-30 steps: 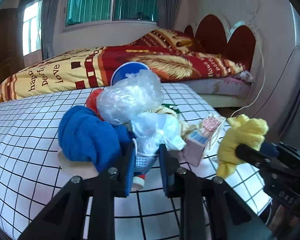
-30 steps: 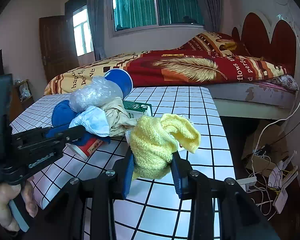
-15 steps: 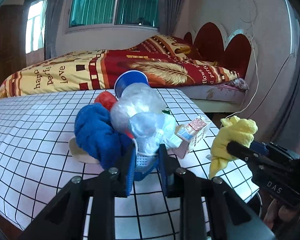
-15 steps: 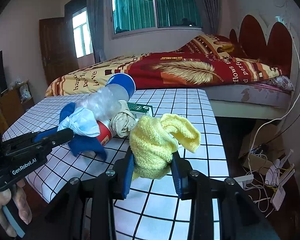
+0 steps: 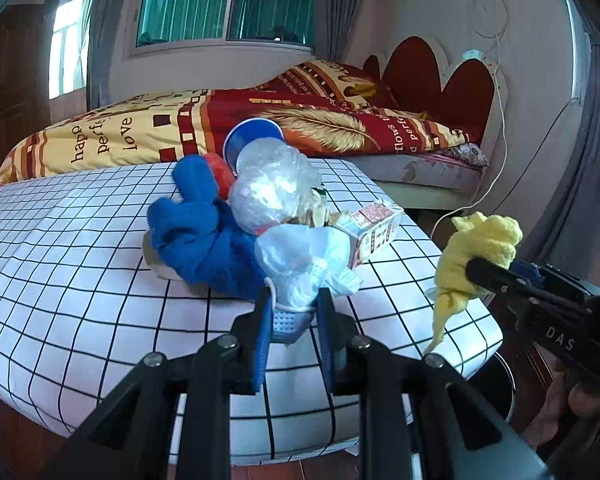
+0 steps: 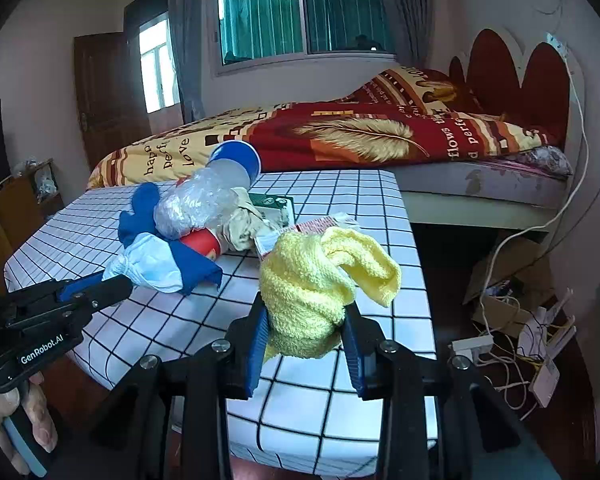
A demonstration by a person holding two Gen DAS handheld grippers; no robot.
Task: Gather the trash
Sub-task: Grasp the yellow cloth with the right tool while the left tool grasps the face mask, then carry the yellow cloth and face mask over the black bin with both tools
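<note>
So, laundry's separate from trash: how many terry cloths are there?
2. Yellow terry cloth clamped in the right tongs; blue terry cloth lying in the table pile. Others may hide underneath.

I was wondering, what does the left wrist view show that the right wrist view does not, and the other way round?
Only the left wrist view shows a dark bin below the table's corner. Only the right wrist view shows the tangle of cables on the floor and a green carton behind the pile. Both show the left gripper shut on a face mask, the right gripper shut on a yellow cloth, the blue cloth and the checked table.
</note>
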